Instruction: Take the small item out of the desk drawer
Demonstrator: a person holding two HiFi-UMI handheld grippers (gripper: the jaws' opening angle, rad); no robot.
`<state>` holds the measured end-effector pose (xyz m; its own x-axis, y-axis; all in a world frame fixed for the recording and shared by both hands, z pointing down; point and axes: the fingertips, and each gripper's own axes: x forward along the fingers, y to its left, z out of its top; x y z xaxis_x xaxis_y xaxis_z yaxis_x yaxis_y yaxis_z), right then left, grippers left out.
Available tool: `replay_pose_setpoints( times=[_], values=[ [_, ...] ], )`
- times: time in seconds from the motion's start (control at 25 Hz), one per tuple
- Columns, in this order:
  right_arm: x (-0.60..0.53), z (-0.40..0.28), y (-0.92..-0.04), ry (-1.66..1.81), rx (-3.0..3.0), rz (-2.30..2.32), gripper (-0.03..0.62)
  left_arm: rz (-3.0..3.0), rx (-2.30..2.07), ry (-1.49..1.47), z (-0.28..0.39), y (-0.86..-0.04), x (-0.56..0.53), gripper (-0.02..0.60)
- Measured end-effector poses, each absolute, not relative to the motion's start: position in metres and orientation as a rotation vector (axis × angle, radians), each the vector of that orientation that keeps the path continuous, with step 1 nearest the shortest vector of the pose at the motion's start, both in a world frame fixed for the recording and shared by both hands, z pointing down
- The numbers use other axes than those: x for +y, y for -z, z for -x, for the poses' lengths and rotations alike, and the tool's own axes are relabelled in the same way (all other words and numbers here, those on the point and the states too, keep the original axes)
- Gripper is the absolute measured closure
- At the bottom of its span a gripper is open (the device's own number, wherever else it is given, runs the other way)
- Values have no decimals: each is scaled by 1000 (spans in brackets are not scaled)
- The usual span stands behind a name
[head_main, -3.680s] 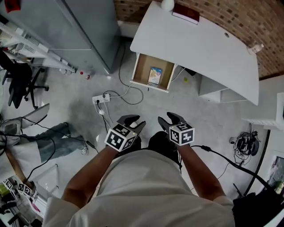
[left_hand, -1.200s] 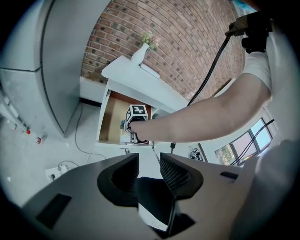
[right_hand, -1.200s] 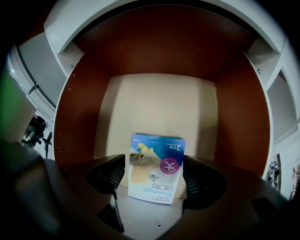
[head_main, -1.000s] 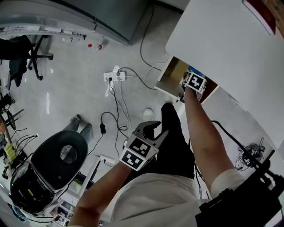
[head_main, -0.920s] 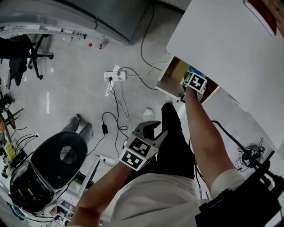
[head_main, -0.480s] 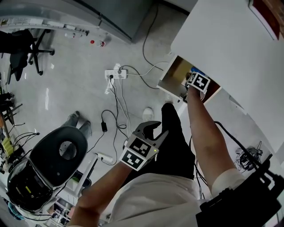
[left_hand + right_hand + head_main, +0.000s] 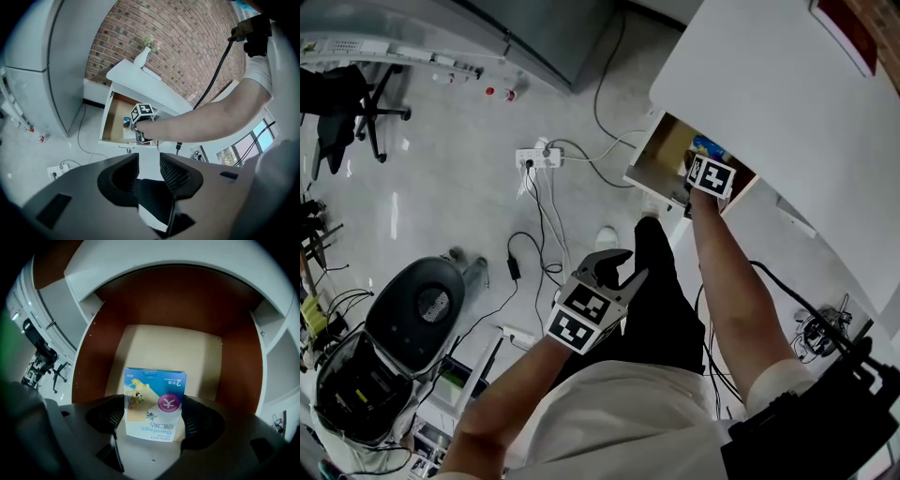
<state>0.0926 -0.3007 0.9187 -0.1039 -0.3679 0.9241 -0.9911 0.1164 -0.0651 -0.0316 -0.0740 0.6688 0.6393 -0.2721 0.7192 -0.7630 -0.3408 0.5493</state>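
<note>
Right tool [image 7: 153, 414] clamps the bandage box [image 7: 154, 401] inside the table drawer [image 7: 206, 357], a grip the head view hides; earlier it hung outside. Left tool [image 7: 149, 169] gapes empty.

**Setting:** office-type workroom, indoors.

**Evidence:**
- White desk [image 7: 769, 84] with an open, wood-lined drawer [image 7: 661, 155], standing against an exposed brick wall [image 7: 187, 42].
- White vase [image 7: 142, 57] with flowers and a red book [image 7: 851, 26] on the desktop.
- Black swivel chair [image 7: 342, 98] on castors at the far left.
- A second dark seat [image 7: 417, 307], seen from above, nearer the person.
- Tall grey metal cabinet [image 7: 61, 70] beside the desk.
- Polished grey floor [image 7: 441, 216] with a white power strip [image 7: 532, 157] and leads running from it.
- Tangle of black cables [image 7: 814, 328] on the floor at the right.
- Window [image 7: 236, 151] behind the desk.
- Crowded shelving [image 7: 328, 375] at the lower left, contents too small to tell.
</note>
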Motion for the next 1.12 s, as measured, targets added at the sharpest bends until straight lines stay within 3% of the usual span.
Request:
replay_pose_setpoints(
  times=[1.12],
  values=[
    [-182, -68, -731, -768, -1957, -1109, 223, -2038, -915, -612, 61, -581, -34, 434]
  ],
)
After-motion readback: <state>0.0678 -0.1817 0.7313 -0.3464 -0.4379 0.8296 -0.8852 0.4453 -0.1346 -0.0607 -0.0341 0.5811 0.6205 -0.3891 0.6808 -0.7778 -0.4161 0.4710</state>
